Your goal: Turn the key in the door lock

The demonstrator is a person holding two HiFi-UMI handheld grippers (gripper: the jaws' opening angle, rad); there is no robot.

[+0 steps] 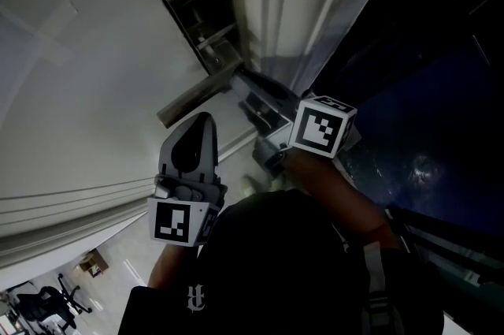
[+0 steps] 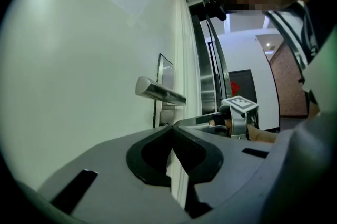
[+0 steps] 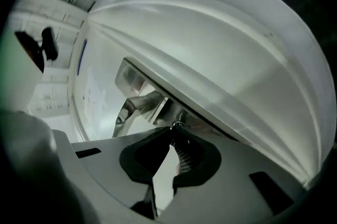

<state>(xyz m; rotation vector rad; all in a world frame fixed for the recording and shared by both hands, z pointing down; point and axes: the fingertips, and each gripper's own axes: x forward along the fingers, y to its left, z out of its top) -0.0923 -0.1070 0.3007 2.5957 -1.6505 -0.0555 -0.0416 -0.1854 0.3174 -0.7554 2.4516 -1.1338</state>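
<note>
Metal, small and bright, most probably the key (image 3: 177, 125): seen only as a little piece at the very tips of the right gripper (image 3: 172, 130), just under the handle (image 3: 138, 104) on the white door (image 2: 79, 86). Sits in the lock, by judgement; keyhole itself not to be made out.

Probably stiff and light, but smooth, so easy to lose if pinched at the edge only. Best taken on the flat head, both pads across it. Best turned around its own axis, without pull to the side, to avoid bending the thin shaft. Resistance of the lock not to be judged from here.

Right fingers (image 3: 196, 162): pressed together at the tips, clamped on that metal piece, with a gap only further back.

Left gripper (image 2: 171, 129): fingers (image 2: 202, 157) closed tip against tip, nothing between. Held lower than the handle and pointing up toward it, beside the right gripper, apparently not touching the door.
</note>
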